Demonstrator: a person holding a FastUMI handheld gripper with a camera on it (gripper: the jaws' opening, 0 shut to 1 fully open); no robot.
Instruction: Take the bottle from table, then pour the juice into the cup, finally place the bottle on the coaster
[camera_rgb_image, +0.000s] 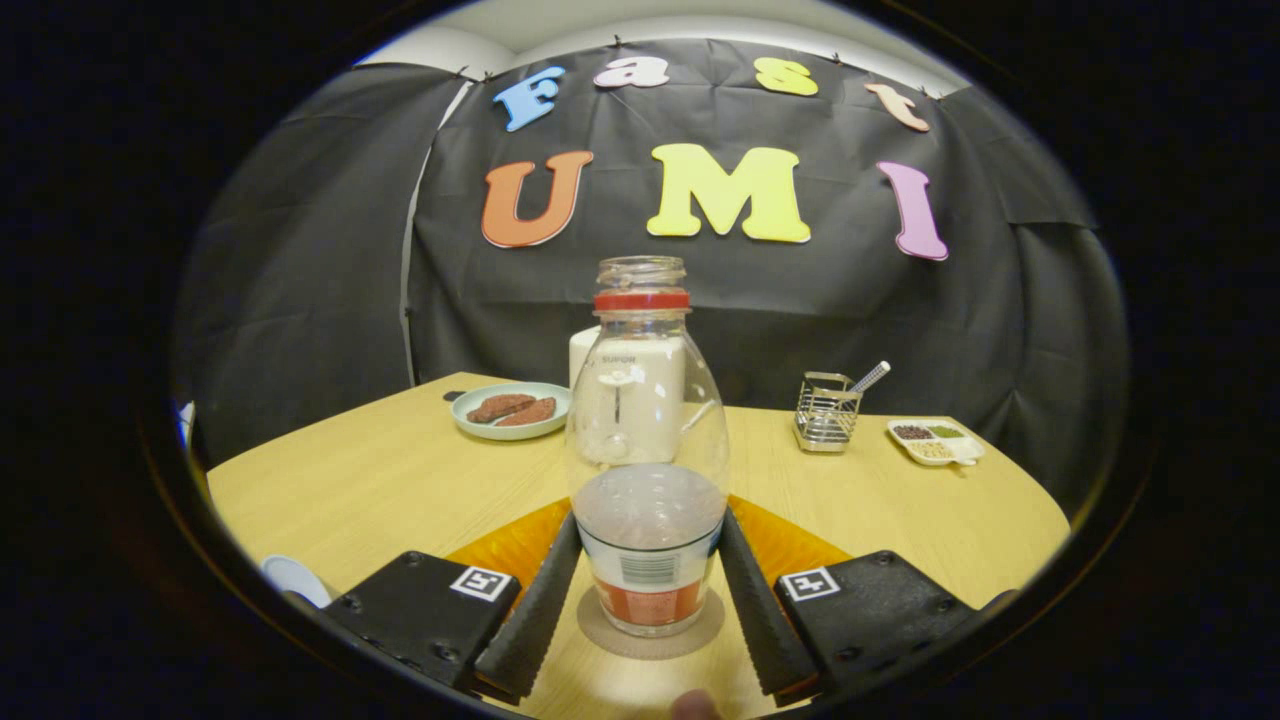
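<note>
the clear bottle (646, 440), smooth, stiff and seemingly nearly empty so light, stands on the coaster (650, 628) with the hand-held gripper (648, 575) spread, fingers flanking its lower body, the sensible hold.

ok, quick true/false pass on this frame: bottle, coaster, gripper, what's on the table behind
1. The bottle stands upright on the coaster. True.
2. The bottle has its cap on. False: the neck is open, only a red ring sits around it.
3. The gripper has a finger on each side of the bottle. True; whether both press on it cannot be told.
4. The plate beyond the bottle is empty. False: it holds two brown pieces of food.
5. A wire basket stands beside a divided dish. True.
</note>
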